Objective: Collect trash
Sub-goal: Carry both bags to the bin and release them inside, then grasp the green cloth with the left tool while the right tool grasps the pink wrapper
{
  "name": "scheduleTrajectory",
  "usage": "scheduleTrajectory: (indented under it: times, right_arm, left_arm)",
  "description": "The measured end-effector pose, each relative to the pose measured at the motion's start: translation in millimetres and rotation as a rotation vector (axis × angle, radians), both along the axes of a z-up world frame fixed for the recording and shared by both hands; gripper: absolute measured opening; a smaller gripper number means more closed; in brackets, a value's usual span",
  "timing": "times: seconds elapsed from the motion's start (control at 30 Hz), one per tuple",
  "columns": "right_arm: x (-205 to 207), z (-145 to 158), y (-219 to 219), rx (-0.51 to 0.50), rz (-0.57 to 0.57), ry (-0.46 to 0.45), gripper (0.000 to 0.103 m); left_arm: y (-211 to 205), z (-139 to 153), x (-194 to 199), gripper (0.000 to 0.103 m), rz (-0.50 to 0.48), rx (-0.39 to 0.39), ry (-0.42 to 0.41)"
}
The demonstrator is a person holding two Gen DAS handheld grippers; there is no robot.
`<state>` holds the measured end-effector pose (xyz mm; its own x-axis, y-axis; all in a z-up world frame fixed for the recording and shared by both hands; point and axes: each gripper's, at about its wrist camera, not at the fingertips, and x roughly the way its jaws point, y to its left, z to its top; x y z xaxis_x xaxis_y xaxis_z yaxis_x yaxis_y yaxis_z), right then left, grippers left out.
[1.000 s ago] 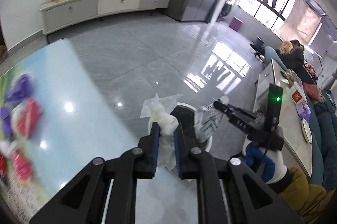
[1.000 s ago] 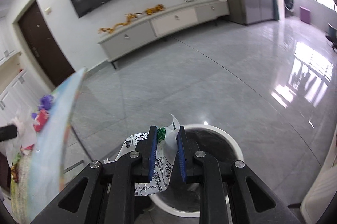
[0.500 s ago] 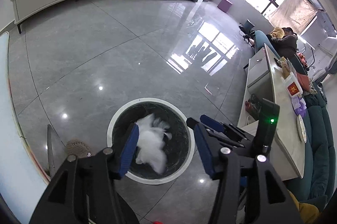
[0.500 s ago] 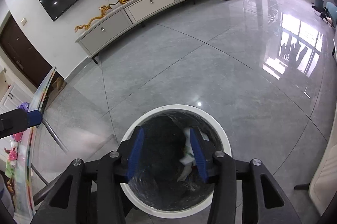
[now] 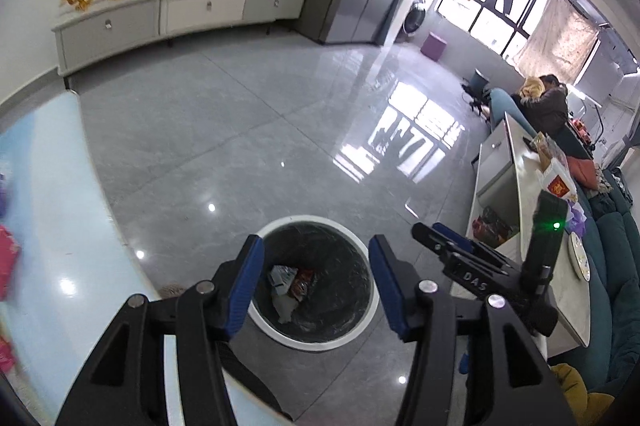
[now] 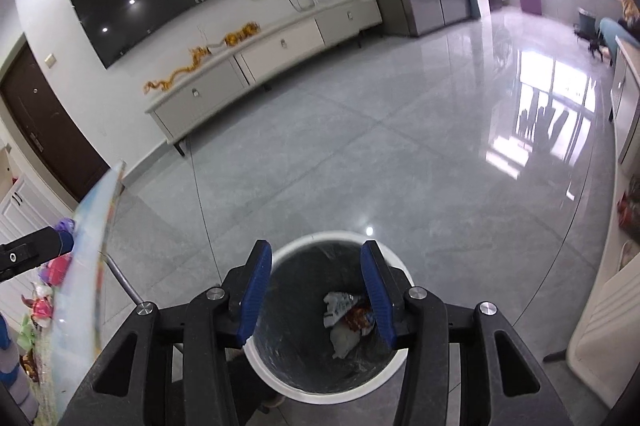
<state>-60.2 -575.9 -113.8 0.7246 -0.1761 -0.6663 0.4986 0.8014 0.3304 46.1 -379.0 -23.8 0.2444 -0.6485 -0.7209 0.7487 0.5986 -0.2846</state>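
Both hand-held grippers hang over the trash bin [image 5: 362, 334], jaws spread wide and holding nothing: the left hand-held gripper [image 5: 316, 284] and the right hand-held gripper [image 6: 316, 292]. Crumpled wrappers [image 6: 346, 318] already lie at the bin's bottom. More bright scraps [image 6: 50, 290] wait on the table [image 5: 48, 226] left of the bin, so collecting seems unfinished. The table edge sits close beside the bin; beyond the bin the floor [image 6: 360, 154] lies open.

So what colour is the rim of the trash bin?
White, around a dark liner; the bin rim shows best in the right wrist view.
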Motion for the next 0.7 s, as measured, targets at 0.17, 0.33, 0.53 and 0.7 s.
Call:
scheduleTrajectory:
  times: [0.17,0.33,0.53,0.7]
  right_arm:
    - [-9,44,26,-0.070,0.033,-0.064,0.044]
    - [-10,83,64,-0.130,0.107,-0.113,0.044]
    - [3,123,113,-0.190,0.236,-0.154,0.044]
    - [22,145,156,-0.205,0.337,-0.178,0.044]
  left_arm:
    - [41,31,-14,0.053,0.047,-0.023,-0.085]
    - [92,52,-25,0.052,0.100,-0.044,-0.140]
    - [164,61,-25,0.052,0.202,-0.067,-0.175]
    - [229,56,-19,0.052,0.303,-0.074,-0.178]
